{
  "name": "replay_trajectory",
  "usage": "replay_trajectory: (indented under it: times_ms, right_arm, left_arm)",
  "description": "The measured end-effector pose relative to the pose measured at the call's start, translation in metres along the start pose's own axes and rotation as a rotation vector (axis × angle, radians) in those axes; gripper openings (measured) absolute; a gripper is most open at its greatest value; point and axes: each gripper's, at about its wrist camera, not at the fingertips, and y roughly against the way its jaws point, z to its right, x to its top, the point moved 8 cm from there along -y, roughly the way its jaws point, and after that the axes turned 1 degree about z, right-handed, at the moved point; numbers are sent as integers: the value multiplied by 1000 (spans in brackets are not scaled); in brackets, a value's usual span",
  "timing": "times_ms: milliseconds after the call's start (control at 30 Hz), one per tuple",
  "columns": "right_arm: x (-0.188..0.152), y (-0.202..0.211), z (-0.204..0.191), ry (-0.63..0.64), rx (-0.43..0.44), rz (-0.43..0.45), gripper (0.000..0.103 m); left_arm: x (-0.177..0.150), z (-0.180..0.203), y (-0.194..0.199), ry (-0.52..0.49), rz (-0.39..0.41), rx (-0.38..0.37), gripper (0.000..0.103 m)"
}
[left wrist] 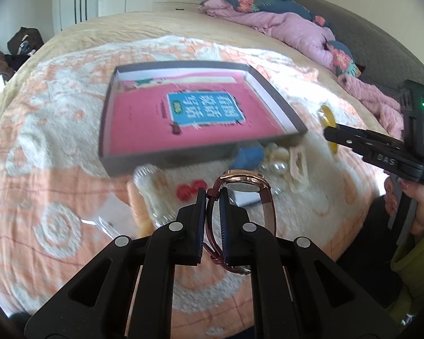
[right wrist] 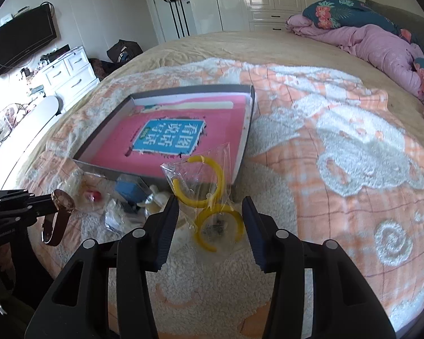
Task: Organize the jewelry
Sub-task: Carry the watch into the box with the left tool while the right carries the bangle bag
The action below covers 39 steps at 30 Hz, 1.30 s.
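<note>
A rose-gold watch (left wrist: 244,180) with a maroon strap hangs above the blanket, and my left gripper (left wrist: 213,190) is shut on its strap. The right wrist view shows the same watch (right wrist: 63,202) at the left. My right gripper (right wrist: 210,199) is shut on a clear bag with two yellow hoop earrings (right wrist: 200,180), its pads against the bag's sides. The left wrist view shows that gripper (left wrist: 329,134) at the right with the yellow hoops (left wrist: 326,115) at its tip. A shallow grey box (left wrist: 279,104) holding a pink book (left wrist: 144,118) lies on the bed behind.
In front of the box lie red earrings (left wrist: 189,190), a small blue box (left wrist: 248,156), pearls (left wrist: 278,166) and a white clip (left wrist: 298,166). A pink quilt (right wrist: 381,45) and floral pillows sit at the bed's head. A white dresser (right wrist: 67,73) stands to the left.
</note>
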Motion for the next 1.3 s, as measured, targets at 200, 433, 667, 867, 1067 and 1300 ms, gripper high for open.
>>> replay_trajectory:
  times_ms: [200,433,667,867,1067,1300]
  right_arm:
    - [28,1,-8,24,15,41,45]
    - [60,-12,-29,60,47,63,45]
    - [77,-41,-41,85,43,52,45]
    - [81,-70,-31,70,12,15,45]
    - [75,-98,-14,33,-18,-39,45]
    - [66,-109,-5,3,-32,-63,45]
  left_arm:
    - [24,-26,-6,31,12,32,4]
    - [54,-60,-16,65,36,90,4]
    - [75,-89,-37,112,36,118,4]
    - [83,-100,-58,137,22,124,4]
    - [90,-109,-75,140,14,130,4]
    - [87,-113,-87,145,-6,125,6]
